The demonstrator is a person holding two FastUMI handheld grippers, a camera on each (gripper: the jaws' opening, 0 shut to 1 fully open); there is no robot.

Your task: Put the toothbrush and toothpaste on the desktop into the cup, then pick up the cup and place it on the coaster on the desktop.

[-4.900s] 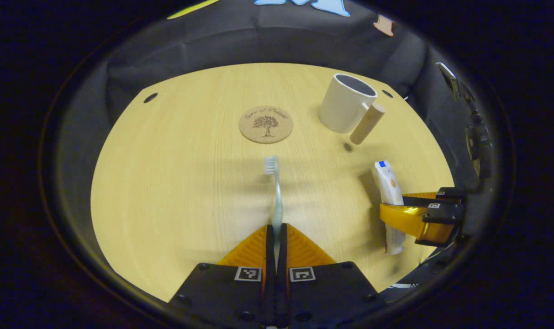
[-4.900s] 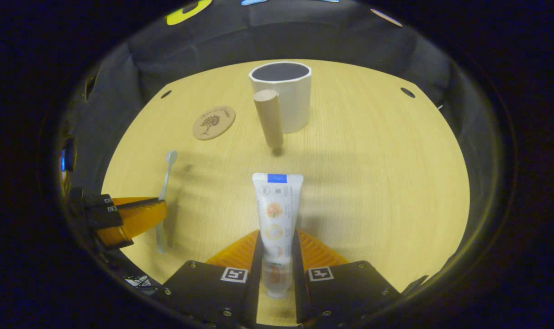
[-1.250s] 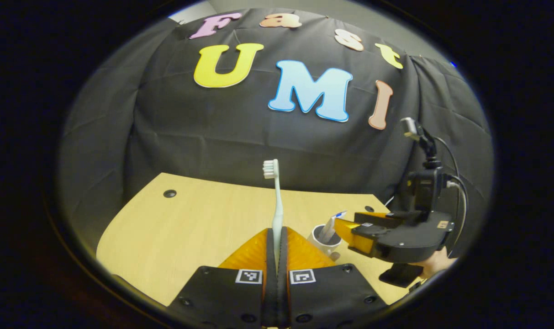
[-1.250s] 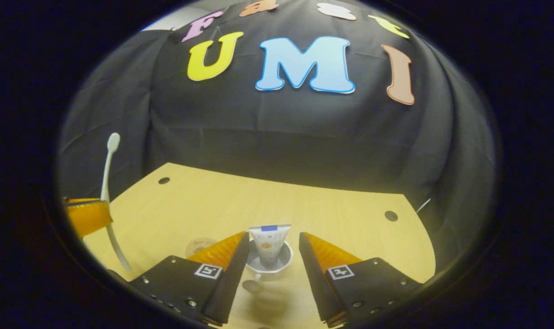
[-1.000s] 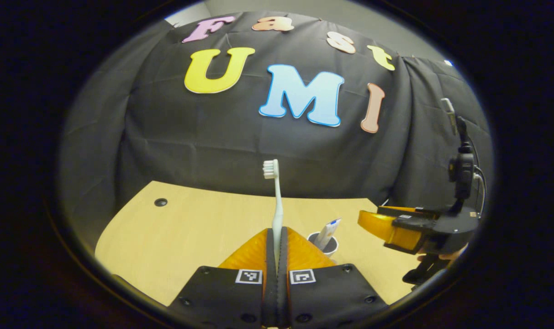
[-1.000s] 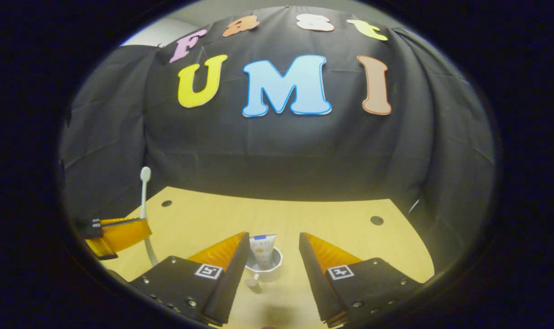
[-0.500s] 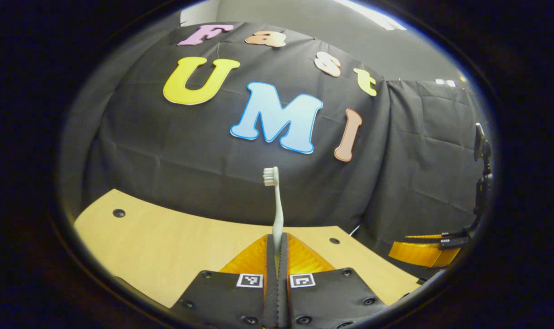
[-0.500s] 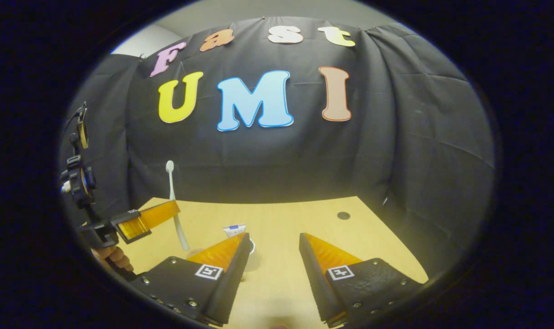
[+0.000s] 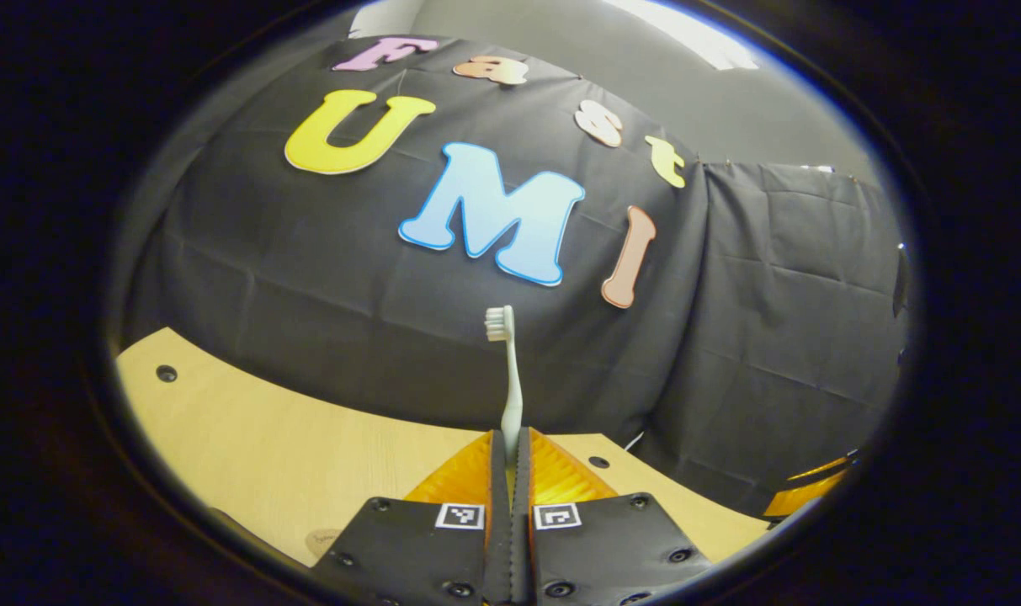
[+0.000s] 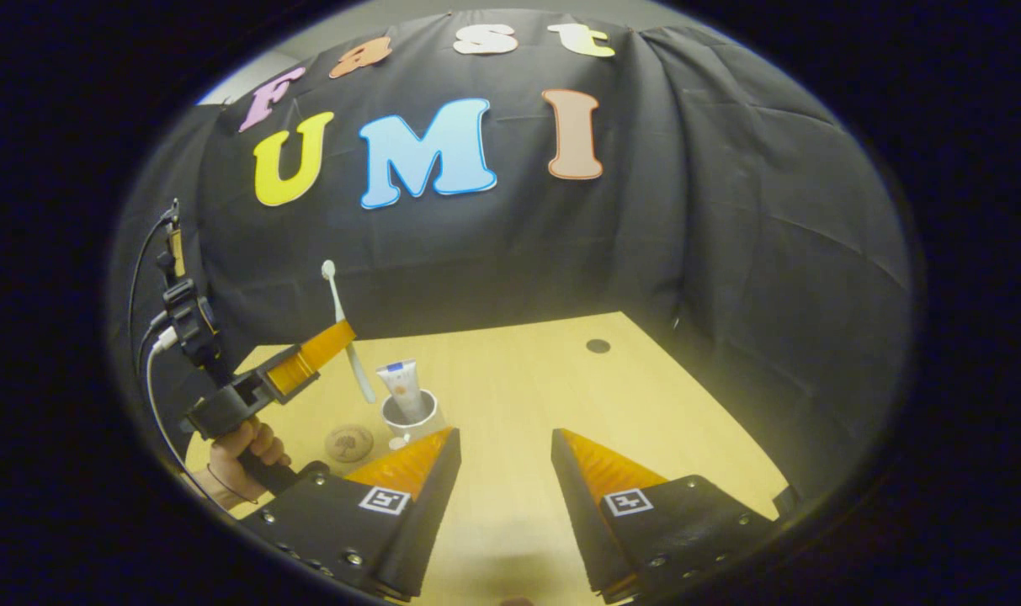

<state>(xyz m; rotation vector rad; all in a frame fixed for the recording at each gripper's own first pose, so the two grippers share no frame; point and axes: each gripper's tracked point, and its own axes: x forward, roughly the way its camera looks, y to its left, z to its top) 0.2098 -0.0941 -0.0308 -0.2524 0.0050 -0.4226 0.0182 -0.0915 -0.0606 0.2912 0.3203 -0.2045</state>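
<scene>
Wooden desktop [image 10: 611, 396]: light-grained, rounded outline, small dark holes near its far corners. In the left gripper view it fills the lower left [image 9: 249, 454] below the black cloth wall.

Right gripper [image 10: 500, 446]: jaws spread wide apart, nothing between them, raised above the near part of the desktop and well apart from the cup. A sliver of it shows at the far right edge of the left gripper view [image 9: 805, 492].

Left gripper [image 9: 510, 442]: fingers clenched together on the lower part of the toothbrush handle. In the right gripper view it sits at the left [image 10: 312, 358], raised above the desktop, with a person's hand [image 10: 241, 459] wrapped around its grip and cables running up behind it.

Cup [image 10: 409, 417]: white, upright on the desktop, left of centre in the right gripper view, just beyond that gripper's left finger.

Toothpaste [image 10: 399, 383]: white tube standing in the cup, crimped end with a blue band uppermost, leaning slightly left.

Toothbrush [image 9: 508, 370]: pale handle, bristle head up, nearly upright from the clenched fingers. In the right gripper view [image 10: 342, 324] it tilts, its lower end hanging just left of and above the cup; not in the cup.

Coaster [image 10: 348, 443]: round, cork-coloured, dark tree print, flat on the desktop just left of the cup, not touching it. A sliver of it shows at the bottom of the left gripper view [image 9: 319, 539].
</scene>
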